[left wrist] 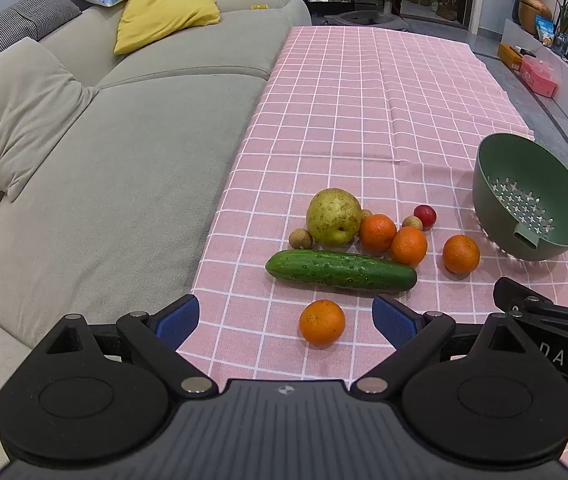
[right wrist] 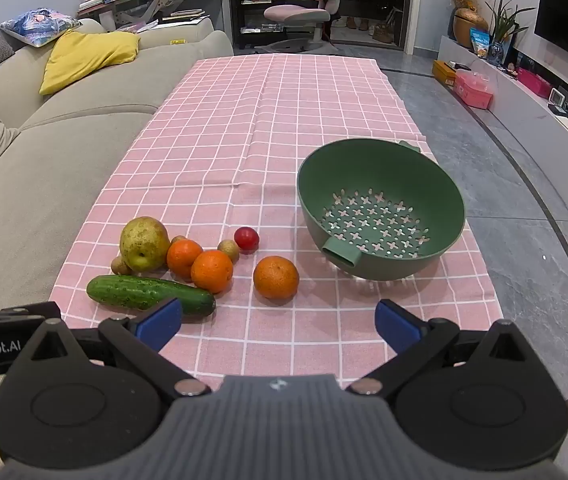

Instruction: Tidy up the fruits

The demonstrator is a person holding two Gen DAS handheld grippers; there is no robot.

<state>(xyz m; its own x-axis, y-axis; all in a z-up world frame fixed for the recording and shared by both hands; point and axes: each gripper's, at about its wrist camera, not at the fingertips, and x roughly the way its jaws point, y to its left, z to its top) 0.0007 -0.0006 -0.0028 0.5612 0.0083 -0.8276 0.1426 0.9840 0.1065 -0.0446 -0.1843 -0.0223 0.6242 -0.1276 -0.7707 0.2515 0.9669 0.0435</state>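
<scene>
Fruit lies on the pink checked tablecloth [left wrist: 364,92]: a yellow-green pear [left wrist: 334,216], a cucumber [left wrist: 340,271], several oranges, one nearest [left wrist: 322,322] and one apart at right [left wrist: 460,254], a small red fruit [left wrist: 424,216] and small brown fruits [left wrist: 300,239]. An empty green colander [left wrist: 532,200] stands at the right. My left gripper [left wrist: 286,318] is open, the nearest orange between its fingers. In the right wrist view my right gripper [right wrist: 277,322] is open and empty, short of an orange [right wrist: 275,278], with the cucumber [right wrist: 149,294], pear [right wrist: 143,244] and colander [right wrist: 380,208] ahead.
A grey sofa [left wrist: 103,160] with a yellow cushion [left wrist: 163,18] runs along the table's left edge. Grey floor [right wrist: 524,240] lies to the right, with a low shelf and pink boxes [right wrist: 474,88]. A desk chair [right wrist: 298,12] stands beyond the far end.
</scene>
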